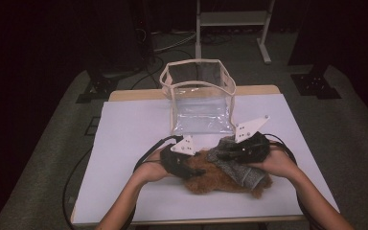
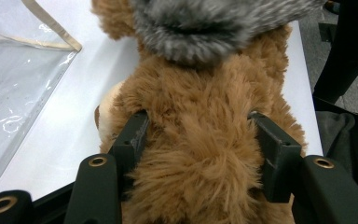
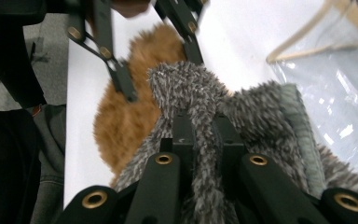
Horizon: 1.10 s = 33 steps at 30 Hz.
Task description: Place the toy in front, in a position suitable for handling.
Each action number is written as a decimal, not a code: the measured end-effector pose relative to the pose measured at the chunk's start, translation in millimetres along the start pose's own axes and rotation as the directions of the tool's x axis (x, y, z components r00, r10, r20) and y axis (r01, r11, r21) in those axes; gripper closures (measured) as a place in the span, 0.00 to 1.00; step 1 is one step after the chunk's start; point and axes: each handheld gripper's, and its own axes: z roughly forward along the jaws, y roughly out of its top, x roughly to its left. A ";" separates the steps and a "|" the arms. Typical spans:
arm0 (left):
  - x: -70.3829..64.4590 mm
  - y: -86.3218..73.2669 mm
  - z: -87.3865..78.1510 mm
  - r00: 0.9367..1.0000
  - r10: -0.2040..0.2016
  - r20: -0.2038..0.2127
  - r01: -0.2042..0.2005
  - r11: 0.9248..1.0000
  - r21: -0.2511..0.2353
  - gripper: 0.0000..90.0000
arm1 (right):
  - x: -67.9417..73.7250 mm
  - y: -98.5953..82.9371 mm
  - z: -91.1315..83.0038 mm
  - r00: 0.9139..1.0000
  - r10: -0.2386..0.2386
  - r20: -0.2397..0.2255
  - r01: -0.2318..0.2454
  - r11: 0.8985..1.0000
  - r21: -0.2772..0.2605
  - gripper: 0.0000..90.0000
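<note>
Lying under dim light, white table [image 1: 124,143], broad bare margins left and front. Standing at the far edge, clear plastic bag [image 1: 199,98] with beige trim, mouth gaping. Sprawling near the front centre, shaggy brown plush toy [image 1: 211,179]. Clamping its body, left gripper [image 2: 198,135]. Pinching a fuzzy grey garment [image 1: 237,165] draped over the toy, right gripper [image 3: 200,126].

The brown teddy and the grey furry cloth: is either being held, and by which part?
Both. The left gripper clamps the brown teddy across its furry body; the right gripper pinches a bunched fold of the grey furry cloth.
</note>
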 end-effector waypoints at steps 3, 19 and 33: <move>2.4 -0.5 -0.7 1.000 -0.013 -0.006 0.013 1.000 -0.007 0.50 | -8.0 -13.4 -5.5 0.999 0.042 0.002 -0.041 0.999 -0.027 0.91; 9.4 2.7 1.0 1.000 -0.026 -0.006 0.026 1.000 0.005 0.48 | -1.1 0.9 -1.1 1.000 -0.003 0.012 0.003 1.000 -0.002 0.91; 12.8 1.7 2.2 0.999 -0.047 -0.005 0.047 0.999 0.004 0.46 | -10.5 -15.8 5.4 0.999 0.051 -0.017 -0.052 0.998 -0.045 0.82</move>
